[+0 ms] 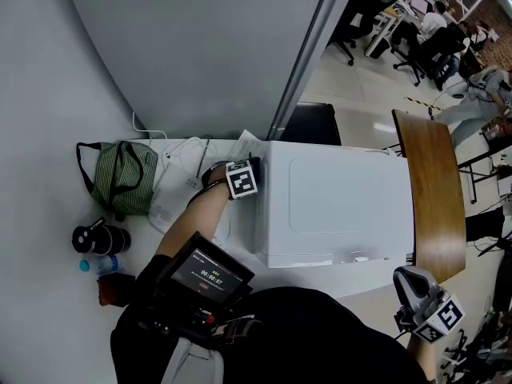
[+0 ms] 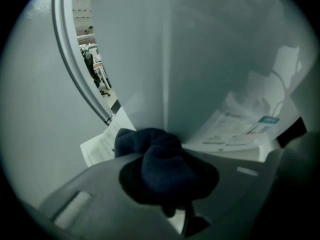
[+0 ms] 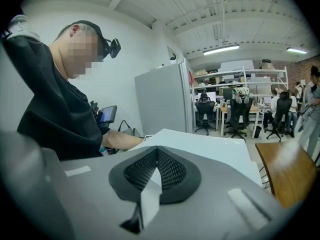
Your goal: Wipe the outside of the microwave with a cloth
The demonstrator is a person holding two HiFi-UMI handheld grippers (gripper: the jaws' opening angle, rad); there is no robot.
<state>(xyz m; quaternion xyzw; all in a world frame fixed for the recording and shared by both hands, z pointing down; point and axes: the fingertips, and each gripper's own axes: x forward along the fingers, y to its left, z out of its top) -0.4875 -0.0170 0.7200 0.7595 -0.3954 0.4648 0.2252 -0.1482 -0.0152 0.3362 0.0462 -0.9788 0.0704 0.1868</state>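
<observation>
My right gripper (image 3: 156, 153) hangs nearest to me, its jaws pressed together with nothing between them. Further out, my left gripper (image 2: 166, 183) is clenched on a dark blue cloth (image 2: 157, 159), held against the left side of the white microwave (image 1: 336, 206) on the surface (image 1: 48, 214)

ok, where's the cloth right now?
Left gripper view: the dark cloth is clamped in the left tool, at the microwave's left side near its far corner, with papers beside it.
</observation>
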